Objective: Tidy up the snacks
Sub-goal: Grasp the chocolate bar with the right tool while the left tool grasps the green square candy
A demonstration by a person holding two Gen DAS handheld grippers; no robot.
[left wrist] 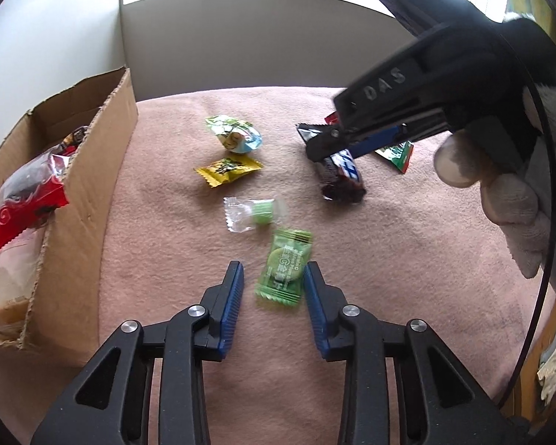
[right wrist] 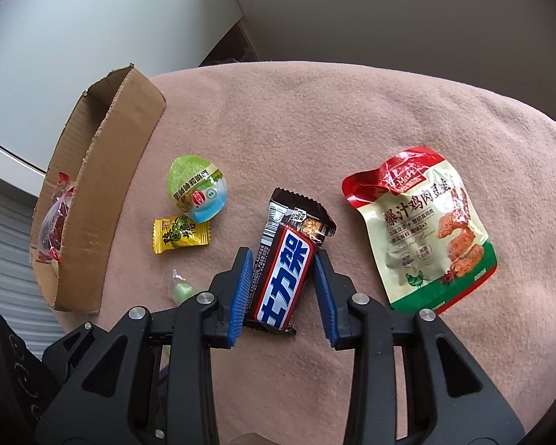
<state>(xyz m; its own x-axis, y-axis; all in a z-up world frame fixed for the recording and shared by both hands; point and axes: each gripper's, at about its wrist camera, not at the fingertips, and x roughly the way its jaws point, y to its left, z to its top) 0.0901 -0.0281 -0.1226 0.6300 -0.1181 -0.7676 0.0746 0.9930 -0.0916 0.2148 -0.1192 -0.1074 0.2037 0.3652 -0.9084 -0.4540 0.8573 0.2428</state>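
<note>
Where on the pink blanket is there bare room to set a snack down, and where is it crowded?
Bare blanket stretches beyond the chicken pouch and chocolate bar, toward the far edge. A narrower strip runs between the cardboard box and the candies. It is crowded around the egg-shaped snack, yellow candy, clear-wrapped candy and green candy.

Box [right wrist: 92,200] left of loose snacks [right wrist: 189,237]

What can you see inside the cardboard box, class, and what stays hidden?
Inside the cardboard box lie a red and clear packet and a pale packet below it. The box floor and anything deeper are covered by its wall and these packets.
</note>
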